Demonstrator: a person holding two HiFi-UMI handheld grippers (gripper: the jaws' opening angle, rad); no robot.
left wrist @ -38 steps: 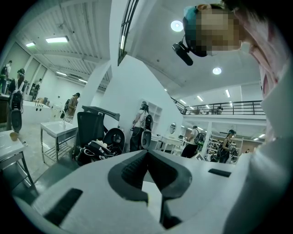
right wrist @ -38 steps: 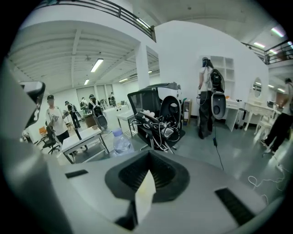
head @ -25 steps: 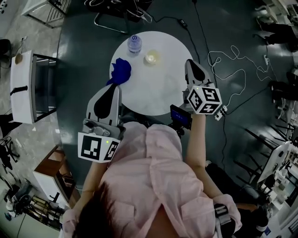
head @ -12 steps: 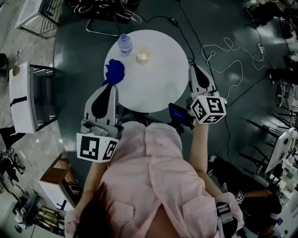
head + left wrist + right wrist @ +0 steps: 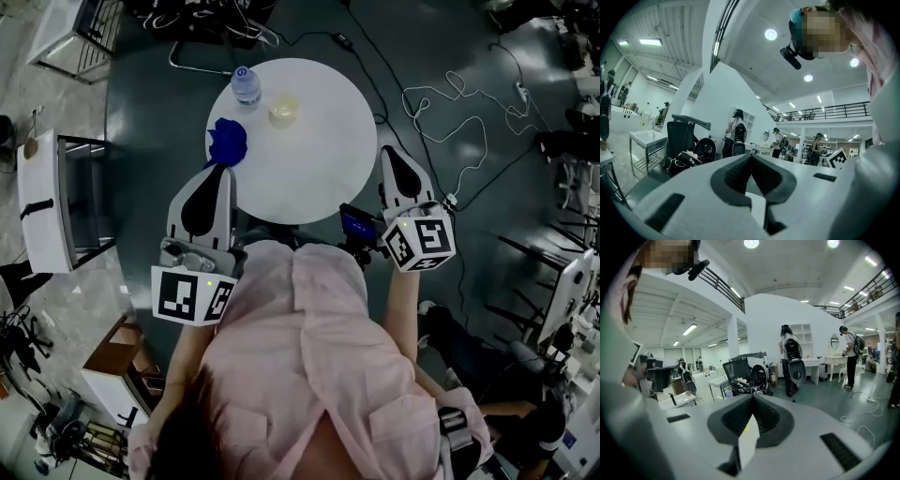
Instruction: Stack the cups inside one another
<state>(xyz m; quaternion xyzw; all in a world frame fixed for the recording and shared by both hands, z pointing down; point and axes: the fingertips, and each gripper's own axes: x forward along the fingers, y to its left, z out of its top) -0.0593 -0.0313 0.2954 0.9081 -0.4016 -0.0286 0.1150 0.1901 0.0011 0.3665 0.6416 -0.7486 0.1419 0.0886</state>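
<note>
Two cups on the round white desk [image 5: 319, 178]: blue cup [image 5: 228, 142] at the left rim, clear cup [image 5: 284, 110] farther back, near a bottle [image 5: 246, 84] at the far edge. Each apart from the other, not yet stacked.

Nearest the blue cup, the left claw [image 5: 221, 171], its tip just beside that cup at the desk's near-left rim. Held out from the chest on a pink-sleeved arm, marker cube [image 5: 192, 295] toward the body. Jaws together, pads [image 5: 736, 176] meeting tip to tip with nothing between. Aimed out across the hall, not down at the desk.

On the other side, the right claw [image 5: 387, 152], off the desk's right rim over dark floor [image 5: 141, 122], well apart from both cups, forearm bent close to the body. Likewise closed and empty, pads [image 5: 736, 418] pressed together, pointed out into the hall.
</note>
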